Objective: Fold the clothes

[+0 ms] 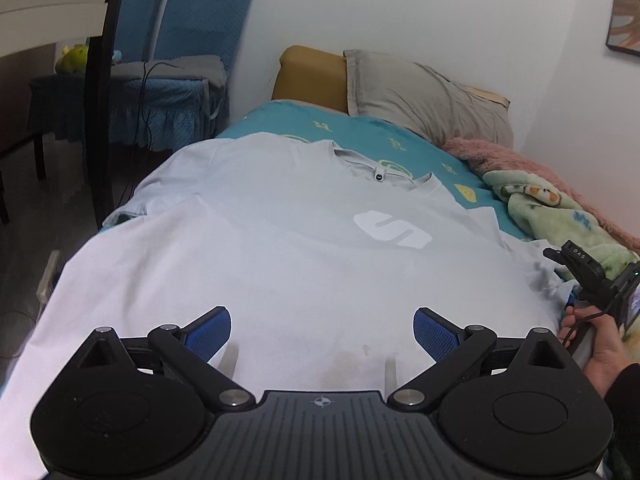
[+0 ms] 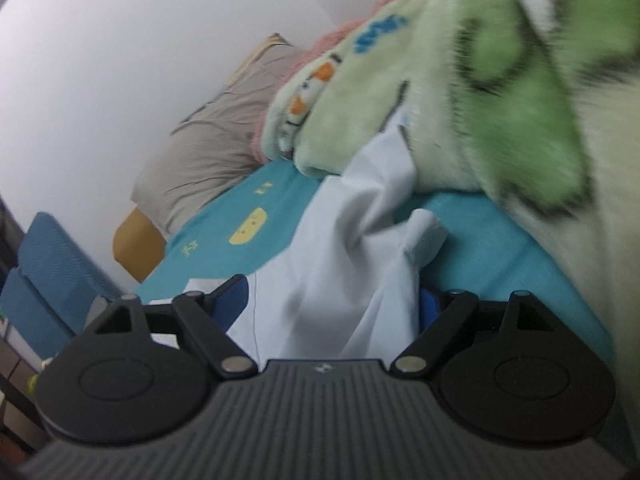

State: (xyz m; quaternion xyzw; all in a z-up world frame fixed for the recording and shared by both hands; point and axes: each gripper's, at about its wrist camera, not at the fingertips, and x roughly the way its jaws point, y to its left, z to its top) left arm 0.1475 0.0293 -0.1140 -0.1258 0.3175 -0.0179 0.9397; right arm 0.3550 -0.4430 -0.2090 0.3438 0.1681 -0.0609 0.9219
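A pale grey T-shirt (image 1: 280, 240) with a white logo lies flat, front up, on the teal bed sheet (image 1: 360, 124), collar toward the pillow. My left gripper (image 1: 322, 332) is open and empty above the shirt's lower hem. My right gripper (image 2: 332, 304) is open at the shirt's right side, with bunched shirt cloth (image 2: 344, 248) lying between its blue fingers. It also shows in the left wrist view (image 1: 560, 258) at the shirt's right edge, held by a hand.
A grey pillow (image 1: 424, 96) and a mustard cushion (image 1: 312, 76) lie at the bed's head. A green patterned blanket (image 1: 552, 208) and a pink blanket (image 1: 500, 156) lie along the right wall. Blue chairs (image 1: 192, 40) and a dark table leg (image 1: 98, 120) stand at left.
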